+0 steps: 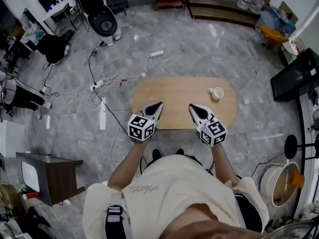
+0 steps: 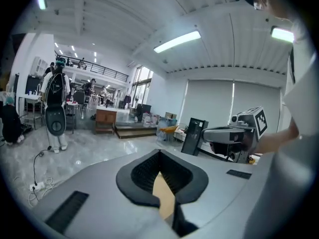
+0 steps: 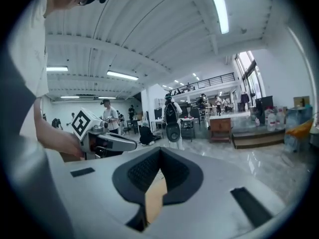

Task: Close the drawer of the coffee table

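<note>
The coffee table (image 1: 169, 103) is a low oval with a light wood top, straight ahead of me in the head view. No drawer shows in any view; the table's near side is hidden under its top and my grippers. My left gripper (image 1: 158, 105) hovers over the near edge, jaws shut with the tips together and nothing held. My right gripper (image 1: 191, 107) hangs beside it, also shut and empty. The left gripper view shows its own gripper (image 2: 159, 153) with a sliver of wood beyond it and the right gripper (image 2: 239, 132) alongside. The right gripper view shows its own gripper (image 3: 160, 151) the same way.
A white cup (image 1: 217, 93) stands on the table's far right. Cables and a power strip (image 1: 95, 86) trail across the marble floor to the left. A dark side cabinet (image 1: 50, 177) sits at my near left, a white bucket (image 1: 279, 184) at my near right.
</note>
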`<state>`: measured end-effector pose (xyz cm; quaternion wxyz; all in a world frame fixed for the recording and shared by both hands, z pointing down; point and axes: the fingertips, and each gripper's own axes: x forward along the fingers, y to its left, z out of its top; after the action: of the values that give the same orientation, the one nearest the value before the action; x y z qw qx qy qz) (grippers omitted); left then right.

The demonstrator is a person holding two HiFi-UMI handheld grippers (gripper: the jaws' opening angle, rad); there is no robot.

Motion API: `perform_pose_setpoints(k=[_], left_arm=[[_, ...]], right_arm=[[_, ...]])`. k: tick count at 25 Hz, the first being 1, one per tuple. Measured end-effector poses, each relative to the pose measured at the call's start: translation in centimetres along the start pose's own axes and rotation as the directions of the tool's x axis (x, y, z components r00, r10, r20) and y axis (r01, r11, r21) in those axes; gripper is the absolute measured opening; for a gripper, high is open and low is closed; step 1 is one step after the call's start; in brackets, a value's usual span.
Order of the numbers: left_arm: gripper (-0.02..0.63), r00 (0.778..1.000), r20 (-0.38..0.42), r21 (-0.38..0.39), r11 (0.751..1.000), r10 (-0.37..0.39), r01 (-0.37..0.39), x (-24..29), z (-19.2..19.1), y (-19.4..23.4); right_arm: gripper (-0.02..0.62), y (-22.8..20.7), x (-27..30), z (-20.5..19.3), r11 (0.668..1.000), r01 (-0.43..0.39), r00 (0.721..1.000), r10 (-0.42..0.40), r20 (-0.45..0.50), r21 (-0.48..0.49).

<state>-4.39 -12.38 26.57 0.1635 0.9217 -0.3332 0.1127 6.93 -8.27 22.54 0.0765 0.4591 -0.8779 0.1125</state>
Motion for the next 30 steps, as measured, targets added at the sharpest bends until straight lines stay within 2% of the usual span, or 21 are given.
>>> perform_pose_setpoints(k=[6, 9, 12, 16, 21, 27, 30], left_arm=[[0.005, 0.998, 0.054, 0.041, 0.999, 0.022, -0.024, -4.3, 2.2, 0.6], [0.005, 0.998, 0.066, 0.015, 1.0, 0.021, -0.022, -5.8, 2.5, 0.9], [0.005, 0.995, 0.1, 0.008, 1.0, 0.026, -0.027, -6.6, 3.3, 0.6], [0.005, 0.991, 0.137, 0.06, 0.998, 0.016, -0.025, -6.9, 5.7, 0.0], [0.005, 0.984, 0.178, 0.129, 0.992, -0.013, -0.01, -7.9, 8.7, -0.5], [0.005, 0.98, 0.194, 0.222, 0.975, -0.039, -0.005, -9.6, 10.3, -2.6], [0.005, 0.979, 0.198, 0.232, 0.973, -0.045, -0.002, -10.0, 10.8, -2.9]], right_arm=[[-0.005, 3.9, -0.9, 2.1, 1.0, -0.004, 0.999, 0.005, 0.047, -0.016], [-0.006, 4.7, -1.2, 3.3, 0.997, 0.043, 0.996, -0.037, 0.082, -0.07], [-0.006, 4.8, -1.9, 4.7, 0.994, 0.076, 0.989, -0.065, 0.133, -0.08], [-0.006, 4.7, -2.8, 7.1, 0.991, 0.102, 0.978, -0.084, 0.193, -0.084], [-0.006, 5.8, -3.4, 9.4, 0.998, 0.055, 0.971, -0.053, 0.232, -0.005], [-0.006, 6.8, -5.5, 9.6, 0.994, 0.107, 0.969, -0.096, 0.229, -0.036], [-0.006, 6.9, -6.0, 9.7, 0.993, 0.112, 0.964, -0.101, 0.244, -0.033]])
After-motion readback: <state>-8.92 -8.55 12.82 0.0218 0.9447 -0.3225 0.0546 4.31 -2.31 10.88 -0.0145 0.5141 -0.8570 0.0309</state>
